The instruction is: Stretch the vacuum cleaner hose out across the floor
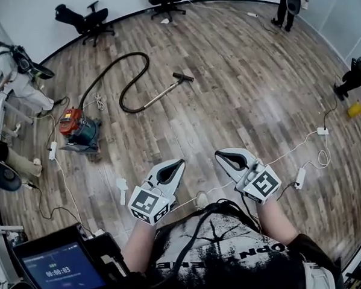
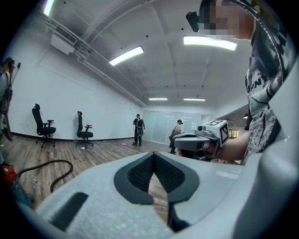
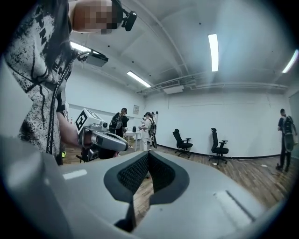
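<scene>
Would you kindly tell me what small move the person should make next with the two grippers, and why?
Probably step toward the hose and open one gripper. The hose lies curled in a loop beside the vacuum cleaner, well away from the left gripper and the right gripper, whose jaws are together and hold nothing.

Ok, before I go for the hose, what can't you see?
- Head view: where the hose joins the vacuum cleaner, too small.
- Left gripper view: part of the hose, behind the left hand-held gripper; vacuum cleaner cut by the left edge.
- Right gripper view: hose outside the frame.
</scene>
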The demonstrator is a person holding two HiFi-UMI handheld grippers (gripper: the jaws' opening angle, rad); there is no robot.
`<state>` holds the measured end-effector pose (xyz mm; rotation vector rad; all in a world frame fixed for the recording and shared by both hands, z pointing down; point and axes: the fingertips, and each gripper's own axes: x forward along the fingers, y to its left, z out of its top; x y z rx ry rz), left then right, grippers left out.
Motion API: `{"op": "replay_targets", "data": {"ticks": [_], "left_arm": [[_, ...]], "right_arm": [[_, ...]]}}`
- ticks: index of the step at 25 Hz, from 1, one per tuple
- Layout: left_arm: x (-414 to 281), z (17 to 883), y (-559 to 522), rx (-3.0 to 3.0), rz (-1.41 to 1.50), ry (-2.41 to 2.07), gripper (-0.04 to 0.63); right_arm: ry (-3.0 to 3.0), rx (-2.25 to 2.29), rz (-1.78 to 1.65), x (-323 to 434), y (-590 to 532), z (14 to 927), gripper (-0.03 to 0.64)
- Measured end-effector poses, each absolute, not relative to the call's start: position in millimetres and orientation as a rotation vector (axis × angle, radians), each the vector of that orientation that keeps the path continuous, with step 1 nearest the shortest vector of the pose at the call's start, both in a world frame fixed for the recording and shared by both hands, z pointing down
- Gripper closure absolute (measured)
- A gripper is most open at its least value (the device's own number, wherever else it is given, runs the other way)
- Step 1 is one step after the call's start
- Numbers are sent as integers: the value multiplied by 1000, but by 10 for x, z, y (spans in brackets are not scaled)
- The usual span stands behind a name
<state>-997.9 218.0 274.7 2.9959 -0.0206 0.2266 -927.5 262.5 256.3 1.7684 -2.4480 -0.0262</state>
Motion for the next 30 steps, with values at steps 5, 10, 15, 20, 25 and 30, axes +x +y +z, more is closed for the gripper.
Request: {"op": "replay_targets", "data": {"ticks": [5,10,15,20,25,30], "left_arm": [[-9646,2723,2062,3020,245,-53,594],[-9436,2795,1957,3013,313,-90,594],[-9197,2960,1841,2992,348,-127,594],[-9178,2966,1625,2981,340,-119,595],[-9132,3079,1248,2959,333,-110,594],[-8975,3030,676,2971,281,-46,594]], "right_arm": [[-2506,1716,-21,-8946,2499,2605,611],[-2571,1690,36,-8746,2359,2677,611],[-2605,1644,111,-8522,2225,2914,611],[-2622,1538,76,-8596,1956,3041,611],[-2597,1536,202,-8570,1594,3125,611],[-2564,1549,101,-8463,988,3016,611]]}}
